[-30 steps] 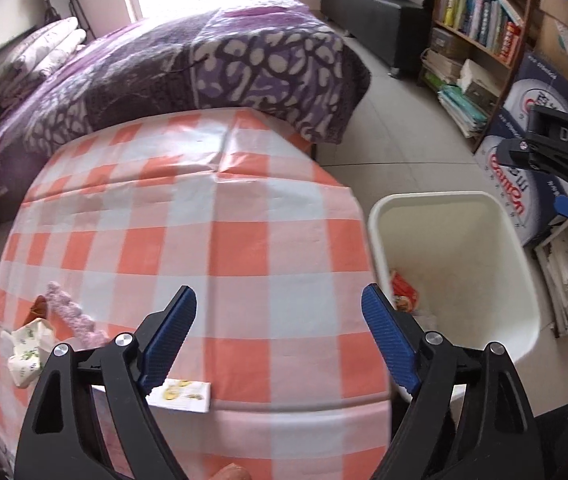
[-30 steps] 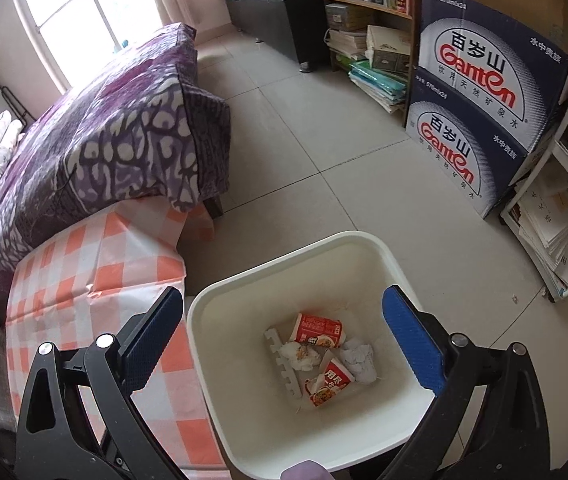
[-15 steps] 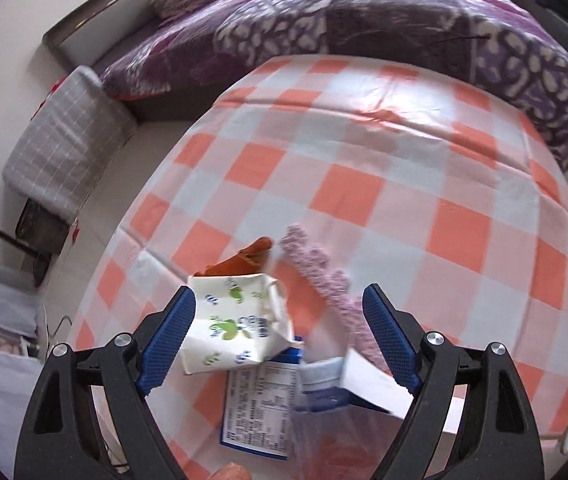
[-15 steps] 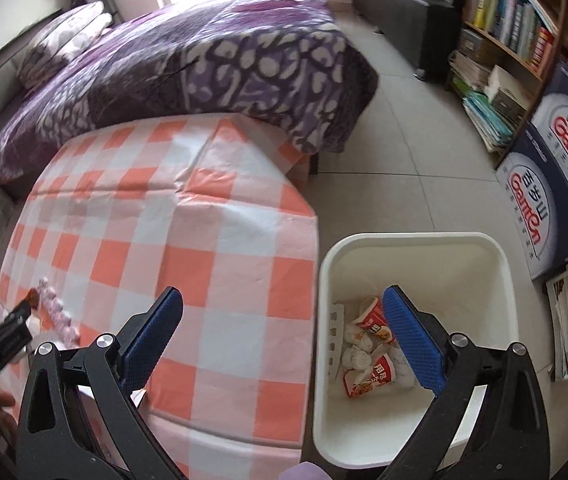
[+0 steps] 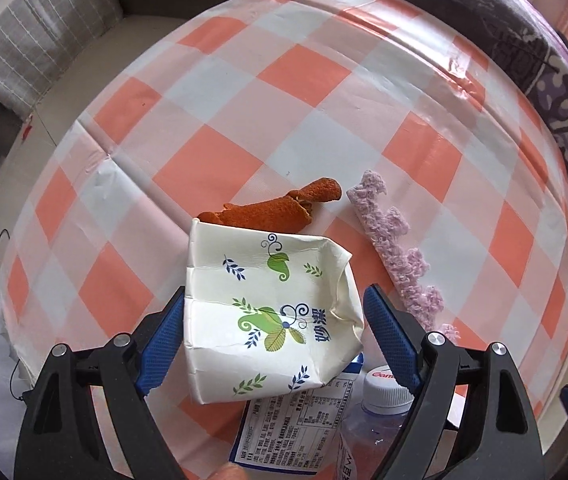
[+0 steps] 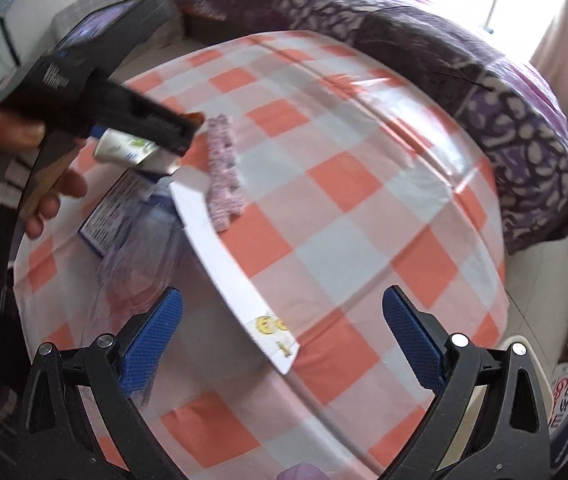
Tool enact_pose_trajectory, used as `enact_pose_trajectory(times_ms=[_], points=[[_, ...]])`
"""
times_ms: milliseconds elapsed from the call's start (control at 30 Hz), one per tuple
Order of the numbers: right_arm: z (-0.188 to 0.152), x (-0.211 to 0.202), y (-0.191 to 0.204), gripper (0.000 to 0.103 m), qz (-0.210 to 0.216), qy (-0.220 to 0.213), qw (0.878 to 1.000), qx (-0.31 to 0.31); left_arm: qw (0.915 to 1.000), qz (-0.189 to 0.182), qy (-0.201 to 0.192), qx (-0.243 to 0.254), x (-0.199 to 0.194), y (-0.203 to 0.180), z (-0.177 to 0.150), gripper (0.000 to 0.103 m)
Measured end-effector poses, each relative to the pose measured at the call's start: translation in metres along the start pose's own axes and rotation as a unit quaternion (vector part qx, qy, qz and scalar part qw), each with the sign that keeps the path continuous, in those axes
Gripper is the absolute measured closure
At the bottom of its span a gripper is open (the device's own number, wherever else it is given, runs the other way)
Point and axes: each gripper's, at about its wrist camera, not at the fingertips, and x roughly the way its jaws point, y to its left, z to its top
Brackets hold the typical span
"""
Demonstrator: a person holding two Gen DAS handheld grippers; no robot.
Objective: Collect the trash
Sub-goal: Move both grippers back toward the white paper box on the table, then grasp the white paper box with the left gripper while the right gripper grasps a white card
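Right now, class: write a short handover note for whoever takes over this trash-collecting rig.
Left gripper: open, astride the crushed carton, not yet gripping.
Right gripper: open, empty, above the white card strip.
On the table: carton, orange peel, purple foam strip, bottle, label sheet, card strip.
Done: nothing lifted here.
Left: grip the carton, bin everything.
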Motion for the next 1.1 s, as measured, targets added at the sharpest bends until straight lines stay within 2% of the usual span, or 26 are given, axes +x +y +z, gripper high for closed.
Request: enact_pose_trajectory(times_ms=[67,100,167,300,467,567,667,900,1100], points=[[0.0,0.009,0.015,0.008,-0.009,0.009,0.999,-0.034,1.0,0.0,-0.005,0.0,-0.001,0.003,-0.001,0.021],[0.001,0.013,0.019,0.011,-0.008,0.013,0.999,-0.042,1.0,-0.001,-0.007,0.001,-0.001,0.005,-0.001,0.026],[0.002,0.02,0.021,0.022,0.006,0.024,0.999,-0.041,0.9999,-0.007,-0.009,0.001,-0.003,0.009,-0.002,0.026],[0.005,0.032,0.023,0.039,0.022,0.043,0.998,-0.038,0.9997,-0.019,-0.015,0.003,-0.008,0.018,-0.005,0.027],[0.01,0.04,0.027,0.086,0.031,0.051,0.998,-0.033,0.9992,-0.023,-0.031,0.005,-0.015,0.028,-0.002,0.027],[0.016,0.041,0.023,0.095,0.041,0.045,0.998,-0.008,0.9988,-0.031,-0.038,0.0,-0.02,0.035,0.0,0.027],[0.023,0.039,0.016,0.1,0.045,0.029,0.998,0.025,0.9981,-0.033,-0.052,-0.005,-0.026,0.039,0.002,0.027],[0.034,0.023,-0.005,0.101,0.03,-0.031,0.994,0.097,0.9941,-0.046,-0.095,-0.026,-0.043,0.038,0.008,0.027],[0.037,-0.001,-0.022,0.101,0.003,-0.088,0.986,0.141,0.9867,-0.048,-0.151,-0.036,-0.067,0.033,0.006,0.027]])
